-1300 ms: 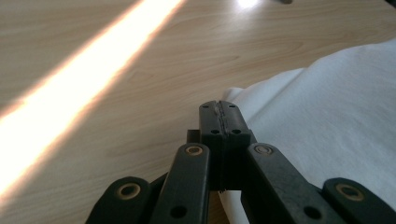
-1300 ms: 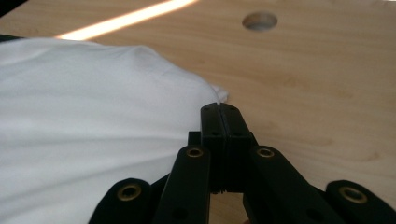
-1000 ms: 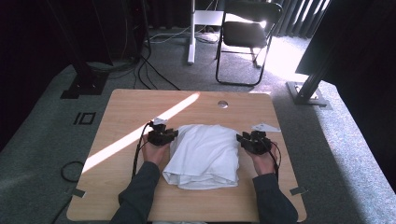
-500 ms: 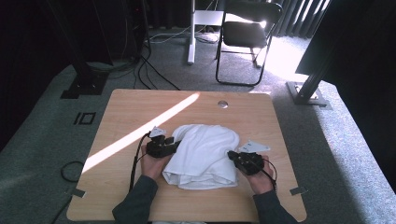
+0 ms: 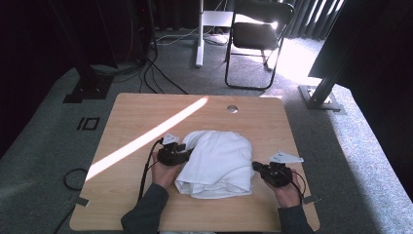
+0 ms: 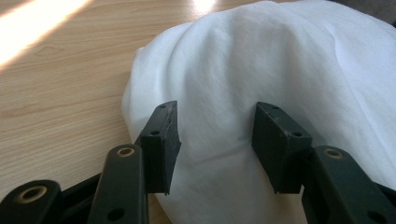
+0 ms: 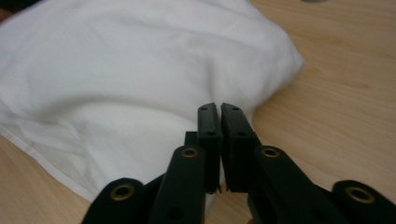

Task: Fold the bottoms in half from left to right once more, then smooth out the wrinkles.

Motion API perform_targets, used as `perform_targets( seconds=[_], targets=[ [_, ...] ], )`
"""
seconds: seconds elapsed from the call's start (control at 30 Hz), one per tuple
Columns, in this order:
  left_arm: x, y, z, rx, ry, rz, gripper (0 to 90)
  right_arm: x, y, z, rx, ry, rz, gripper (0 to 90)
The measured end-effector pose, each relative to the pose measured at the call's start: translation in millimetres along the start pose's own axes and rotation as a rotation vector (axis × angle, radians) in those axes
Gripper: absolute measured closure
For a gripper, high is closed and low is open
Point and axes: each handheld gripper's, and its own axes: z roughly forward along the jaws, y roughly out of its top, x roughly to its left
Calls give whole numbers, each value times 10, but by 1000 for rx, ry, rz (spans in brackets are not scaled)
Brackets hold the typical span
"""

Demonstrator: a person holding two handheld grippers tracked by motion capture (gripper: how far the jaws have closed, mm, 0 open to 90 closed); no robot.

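A white folded cloth (image 5: 216,163) lies in a soft heap on the near half of the wooden table (image 5: 146,117). My left gripper (image 5: 187,152) sits at the cloth's left edge. Its jaws have just been opening and stand apart over the cloth (image 6: 261,60); the fabric lies between them, and the pads (image 6: 163,140) do not press it. My right gripper (image 5: 255,166) is at the cloth's near right edge, pointing at it. Its jaws have just closed and the pads (image 7: 210,126) meet, with no fold of the cloth (image 7: 116,70) seen between them.
A strip of sunlight (image 5: 146,139) crosses the table's left half, and a round cable hole (image 5: 232,108) sits near the far edge. On the carpet beyond stand a black chair (image 5: 260,34), a white post, dark stand bases (image 5: 321,100) and loose cables.
Both hands have slid along the cloth's sides toward the table's near edge. The left jaws have spread wider. The right jaws have gone from apart to together at the cloth's edge.
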Motion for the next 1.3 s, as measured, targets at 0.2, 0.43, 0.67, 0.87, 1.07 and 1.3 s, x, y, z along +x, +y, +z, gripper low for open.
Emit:
perform_targets(
  seconds=[0.2,0.43,0.67,0.87,1.07,1.3],
  targets=[
    [-5,5,-11,-5,5,4,513,-43,-106,-63,15,-40,21,899],
    [-28,2,-9,-8,15,3,513,196,89,-69,-104,21,-86,645],
    [-24,2,-3,-8,15,4,499,198,162,-90,-112,22,-111,900],
    [-34,4,54,-7,13,3,496,-49,-9,-241,-89,-16,-37,900],
    [-48,38,-27,-21,4,7,487,-156,-339,40,97,1,-3,900],
    [-255,52,-393,-77,-32,61,474,-83,-128,-55,8,-77,12,611]
  ],
)
